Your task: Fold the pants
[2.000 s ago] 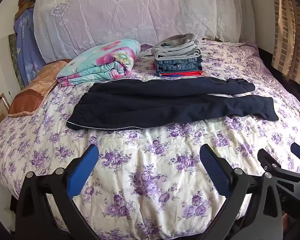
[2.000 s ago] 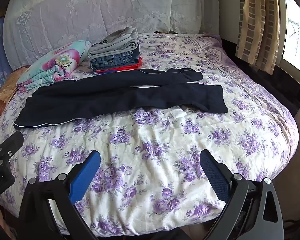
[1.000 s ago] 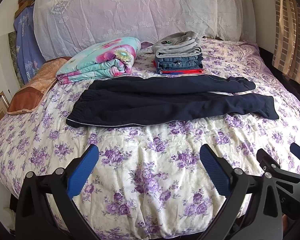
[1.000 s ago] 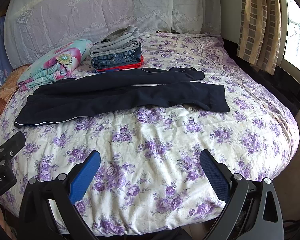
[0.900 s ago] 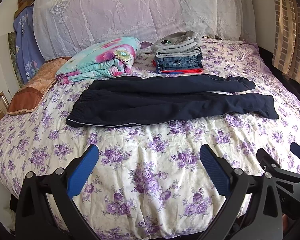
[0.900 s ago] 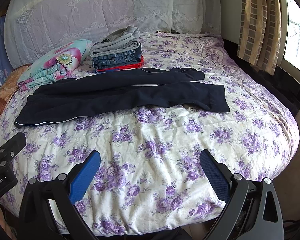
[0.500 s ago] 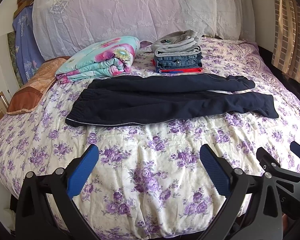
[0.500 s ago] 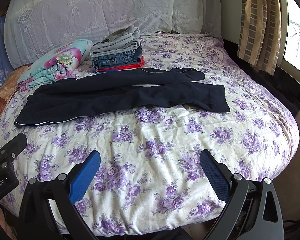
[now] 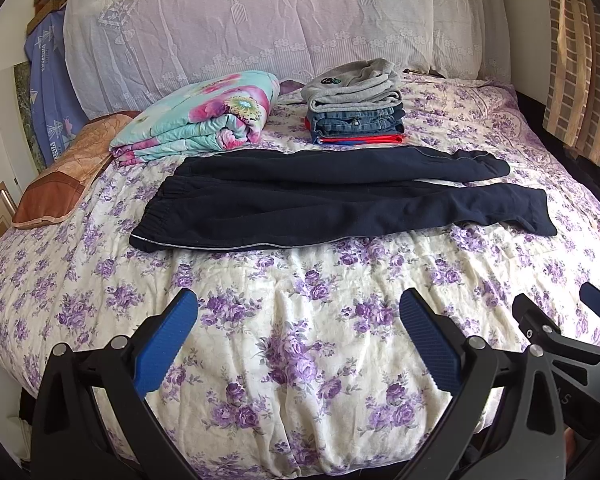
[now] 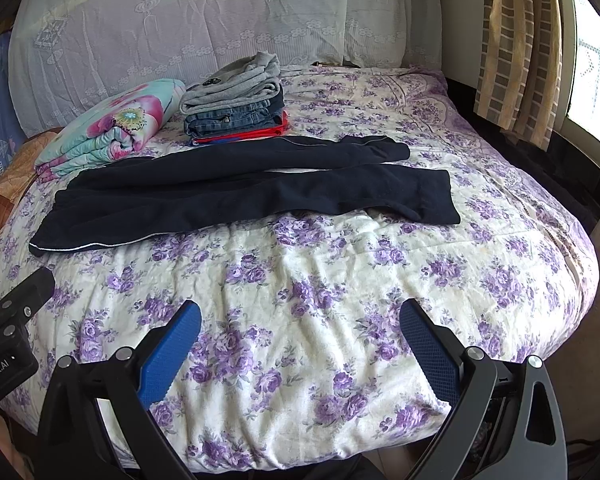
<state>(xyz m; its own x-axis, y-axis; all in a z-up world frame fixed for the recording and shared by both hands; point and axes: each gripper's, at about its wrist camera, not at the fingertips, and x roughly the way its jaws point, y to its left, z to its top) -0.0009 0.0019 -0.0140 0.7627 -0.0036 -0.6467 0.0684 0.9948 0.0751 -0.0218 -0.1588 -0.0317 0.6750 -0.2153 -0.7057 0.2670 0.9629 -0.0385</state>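
Note:
Dark navy pants (image 9: 324,204) lie flat across the middle of the bed, waistband to the left, both legs stretched to the right and slightly apart. They also show in the right wrist view (image 10: 236,196). My left gripper (image 9: 298,332) is open and empty, well short of the pants, over the near part of the bed. My right gripper (image 10: 300,336) is open and empty too, over the near edge, right of the left one. The right gripper's body shows at the left view's lower right (image 9: 556,344).
The bed has a purple floral cover (image 9: 300,280). Behind the pants sit a stack of folded clothes (image 9: 354,102) and a folded floral blanket (image 9: 204,120). An orange pillow (image 9: 60,180) lies at the left. Curtains (image 10: 516,48) hang at the right, by a dark ledge.
Both grippers have crept slightly nearer the bed and stay open. The pants have not moved.

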